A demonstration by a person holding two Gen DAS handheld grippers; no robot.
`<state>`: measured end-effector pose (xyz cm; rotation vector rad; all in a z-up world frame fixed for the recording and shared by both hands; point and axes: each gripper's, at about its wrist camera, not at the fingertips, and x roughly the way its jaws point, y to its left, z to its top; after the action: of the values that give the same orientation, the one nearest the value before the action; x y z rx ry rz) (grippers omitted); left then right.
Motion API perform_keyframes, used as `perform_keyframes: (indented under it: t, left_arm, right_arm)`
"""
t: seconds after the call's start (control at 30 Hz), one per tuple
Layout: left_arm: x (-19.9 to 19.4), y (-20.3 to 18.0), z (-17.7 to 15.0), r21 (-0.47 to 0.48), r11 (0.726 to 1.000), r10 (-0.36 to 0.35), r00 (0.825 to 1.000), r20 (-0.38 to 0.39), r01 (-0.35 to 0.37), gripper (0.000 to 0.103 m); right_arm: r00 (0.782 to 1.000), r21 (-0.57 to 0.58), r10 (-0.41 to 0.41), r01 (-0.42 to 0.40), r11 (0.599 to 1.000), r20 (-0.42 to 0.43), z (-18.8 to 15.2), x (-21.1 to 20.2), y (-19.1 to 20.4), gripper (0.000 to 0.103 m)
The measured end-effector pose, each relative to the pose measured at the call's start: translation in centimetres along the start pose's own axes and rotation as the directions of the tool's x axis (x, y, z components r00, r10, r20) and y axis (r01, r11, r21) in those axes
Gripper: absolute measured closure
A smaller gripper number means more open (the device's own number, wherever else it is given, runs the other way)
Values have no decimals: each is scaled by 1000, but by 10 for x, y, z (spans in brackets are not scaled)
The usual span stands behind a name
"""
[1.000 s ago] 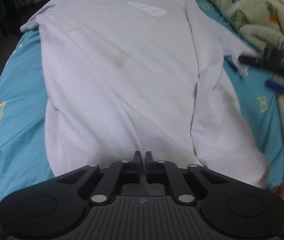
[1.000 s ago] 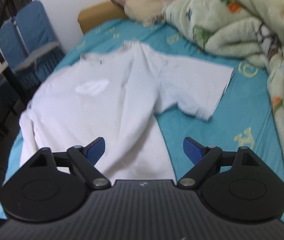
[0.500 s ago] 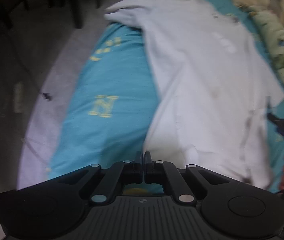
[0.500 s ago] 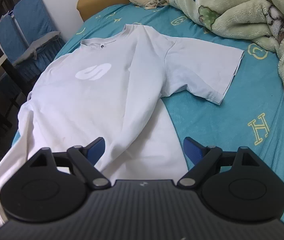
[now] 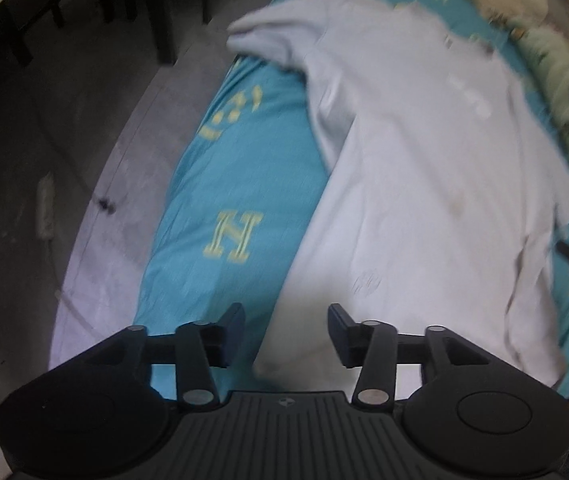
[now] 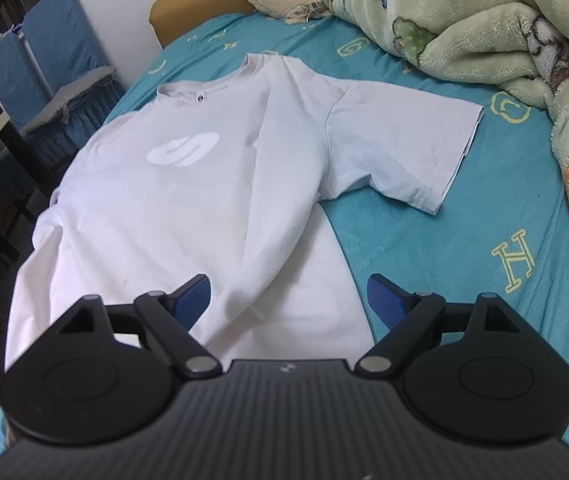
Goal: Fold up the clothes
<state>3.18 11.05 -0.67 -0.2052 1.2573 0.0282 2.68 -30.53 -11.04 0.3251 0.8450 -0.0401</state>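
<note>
Fabric of the white T-shirt [image 6: 188,200] lies spread face up on the teal bedsheet [image 6: 504,208], collar at the far end and hem toward me, with the pale logo on the chest showing. From the right wrist view I see the right sleeve [image 6: 400,152] laid out flat to the side, and a long ridge of cloth runs down the body from the collar toward the near hem. In the left wrist view, which is blurred, the left sleeve [image 5: 272,36] is bunched at the bed's edge and droops slightly over it. I judge the shirt as laid out but not folded: no sleeve is turned in and the body is at full length, so the folds are all left to make. My left gripper [image 5: 285,334] hangs wide open over the near hem corner, holding nothing. My right gripper [image 6: 288,300] is likewise spread apart above the near hem, empty. A green fleece blanket [image 6: 484,28] is heaped on the far right.
</note>
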Motion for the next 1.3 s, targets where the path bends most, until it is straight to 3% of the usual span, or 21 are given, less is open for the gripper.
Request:
perform_keyframes:
  t: [0.1,0.23,0.43,0.53,0.73,0.8,0.9,0.97,1.03,1.1,1.13,1.17,1.2,1.3]
  left_arm:
    - [11,-10,28,5,1000,-16,992,123,15,40]
    - [44,-27,71,40,999,23,962,272,-35,32]
    - [115,-59,146,108,992,21,925,380,-67,31]
    - [150,-82,189,165,984,-11,900,435,-68,25]
    - [220,-128,274,274,958,-82,844,531,-79,26]
    - [244,-144,301,299,950,-92,835,543,-90,26]
    - [276,-165,338,308,943,-68,832,551,-127,26]
    - [292,-174,358,316,943,-87,834,545,-108,31]
    - [303,-183,373,330,941,-122,843,524,-70,41]
    - [309,-195,378,379,924,-161,849,503,-50,52]
    - [312,-201,378,414,909,-173,853,493,-55,68]
    - [314,-208,377,449,891,-181,857,482,-65,79]
    - [318,-214,377,473,877,-166,867,470,-89,93]
    - [318,-223,377,493,860,-143,866,479,-131,98]
  right_arm:
    - [1000,7,12,-12,1000,17,3,-2,2,16]
    - [997,-7,54,-54,999,51,14,7,6,17]
    - [989,-86,89,-79,993,115,59,51,12,17]
    - [987,-138,94,-75,988,133,95,97,10,19]
    - [975,-252,90,-37,967,204,179,202,8,19]
    - [974,-253,99,-46,966,202,204,231,11,27]
    - [978,-236,83,-36,971,193,235,273,12,27]
    - [980,-249,64,-16,968,186,244,297,16,27]
    - [981,-260,67,-17,965,183,245,310,18,31]
    - [977,-272,89,-33,962,195,243,315,19,46]
    - [975,-286,104,-44,957,198,243,314,20,56]
    - [973,-300,117,-54,953,200,243,312,21,75]
    - [972,-308,108,-40,951,208,243,311,23,86]
    - [967,-331,108,-26,943,232,245,302,25,95]
